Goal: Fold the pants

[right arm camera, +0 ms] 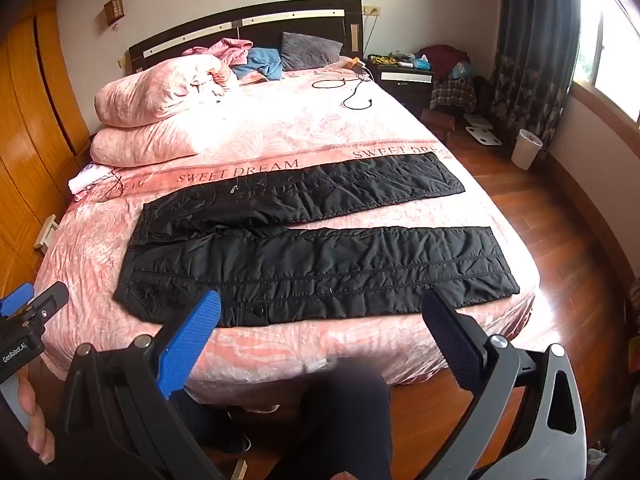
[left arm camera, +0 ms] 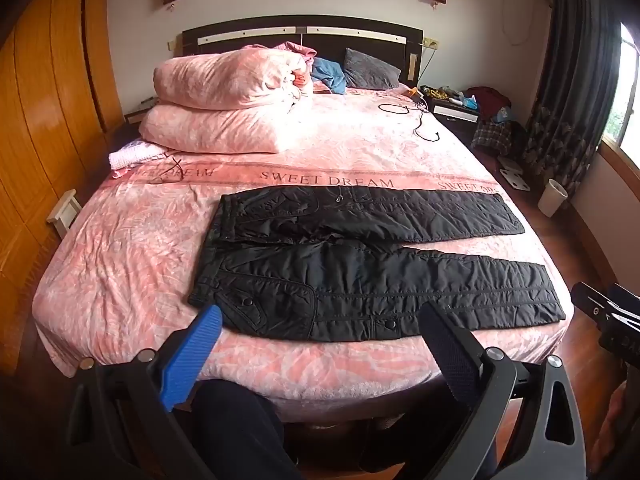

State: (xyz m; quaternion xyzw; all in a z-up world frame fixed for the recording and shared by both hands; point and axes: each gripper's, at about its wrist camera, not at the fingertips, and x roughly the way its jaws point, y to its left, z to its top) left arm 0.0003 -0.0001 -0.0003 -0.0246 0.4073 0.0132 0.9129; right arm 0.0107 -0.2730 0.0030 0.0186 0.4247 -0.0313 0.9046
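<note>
Bedroom, start of the fold: black quilted pants (left arm camera: 360,260) lie spread flat across the near end of the pink bed (left arm camera: 120,240), waist to the left, two legs running right with a strip of sheet showing between them. I'm holding both tools above the bed's near edge, tilted down at the fabric. Left gripper (left arm camera: 324,344) has its fingers spread wide w/ nothing between them; right gripper (right arm camera: 324,340) likewise, spread and empty. Neither touches cloth yet.

My read of the step: bring one leg over onto the other. To do it well I'd take the near leg at two points, left tool near the waist corner, right tool at the cuff (the padded fabric looks bulky, so bite deep), lift together and lay it edge-to-edge on the far leg.
</note>
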